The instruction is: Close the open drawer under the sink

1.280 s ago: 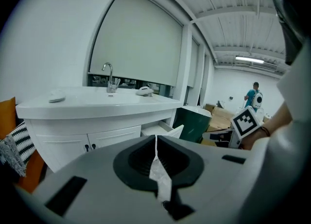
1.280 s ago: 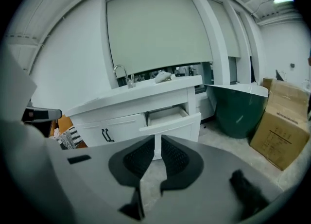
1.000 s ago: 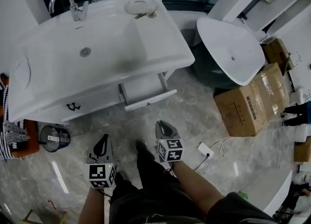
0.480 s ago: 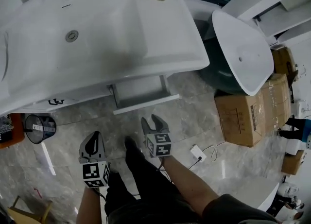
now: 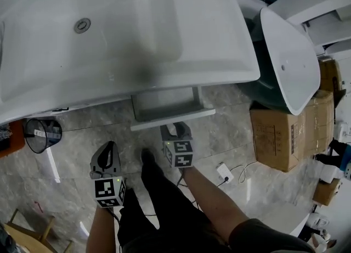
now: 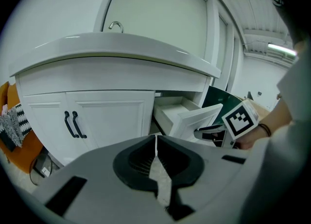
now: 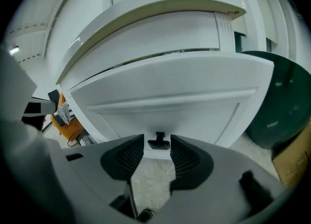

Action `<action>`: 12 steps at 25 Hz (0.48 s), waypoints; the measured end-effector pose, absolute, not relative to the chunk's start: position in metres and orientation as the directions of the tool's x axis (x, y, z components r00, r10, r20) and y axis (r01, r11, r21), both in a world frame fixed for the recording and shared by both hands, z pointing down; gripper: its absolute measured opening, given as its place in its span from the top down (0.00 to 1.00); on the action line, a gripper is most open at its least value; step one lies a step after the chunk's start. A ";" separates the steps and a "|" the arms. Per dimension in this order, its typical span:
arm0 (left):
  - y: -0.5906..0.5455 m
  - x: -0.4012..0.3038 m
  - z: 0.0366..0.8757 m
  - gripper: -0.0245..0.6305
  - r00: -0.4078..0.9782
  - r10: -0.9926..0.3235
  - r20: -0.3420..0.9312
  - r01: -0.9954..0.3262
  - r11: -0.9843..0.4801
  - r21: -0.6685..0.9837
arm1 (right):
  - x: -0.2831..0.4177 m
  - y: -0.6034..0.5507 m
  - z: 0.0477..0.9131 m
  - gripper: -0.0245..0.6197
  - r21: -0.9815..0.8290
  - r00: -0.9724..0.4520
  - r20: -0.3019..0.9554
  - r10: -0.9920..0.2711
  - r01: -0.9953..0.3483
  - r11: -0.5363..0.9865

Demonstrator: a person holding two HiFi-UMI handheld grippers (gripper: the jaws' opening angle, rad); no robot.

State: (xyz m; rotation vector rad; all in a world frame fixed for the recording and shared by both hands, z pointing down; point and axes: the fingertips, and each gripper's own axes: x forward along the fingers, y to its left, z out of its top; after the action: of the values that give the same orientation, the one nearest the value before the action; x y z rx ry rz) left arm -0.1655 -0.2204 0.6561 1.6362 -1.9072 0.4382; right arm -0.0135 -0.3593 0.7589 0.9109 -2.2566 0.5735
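1. The left gripper (image 5: pixel 108 149), pressed together and empty, hangs at eight o'clock from the right one, apart from the cabinet (image 6: pixel 104 113).
2. The right gripper (image 5: pixel 176 130) is spread (its jaws have just been opening). The drawer's small black handle (image 7: pixel 158 142) sits between the tips, and no pad seems to press on it.
3. The drawer (image 5: pixel 164 102) stands pulled out under the sink (image 5: pixel 109 43), at twelve o'clock from the right gripper.
4. I judge this as the end of the approach. The next move is a straight push on the front toward twelve o'clock.
5. No writing is readable: the cubes (image 5: pixel 180 155) carry only square markers, and the print on the cardboard box (image 5: pixel 282 131) at three o'clock is too small.
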 end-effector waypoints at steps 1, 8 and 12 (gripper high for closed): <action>-0.221 -0.166 0.658 0.93 -0.079 -0.780 0.620 -0.973 0.195 0.122 | -0.016 -0.362 0.760 0.69 -0.155 -0.563 0.690 -0.456 -0.730 0.666; -0.230 -0.169 0.663 0.93 -0.081 -0.775 0.627 -0.971 0.204 0.127 | -0.021 -0.371 0.759 0.73 -0.167 -0.557 0.675 -0.484 -0.754 0.635; -0.235 -0.170 0.665 0.93 -0.087 -0.775 0.626 -0.970 0.208 0.123 | -0.031 -0.387 0.758 0.73 -0.174 -0.568 0.660 -0.492 -0.752 0.635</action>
State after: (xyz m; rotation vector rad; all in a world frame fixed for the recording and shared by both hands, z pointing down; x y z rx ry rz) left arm -0.1705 -0.2352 0.6651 1.6149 -1.9113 0.4382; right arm -0.0312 -0.3870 0.7580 0.9689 -2.2846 0.5994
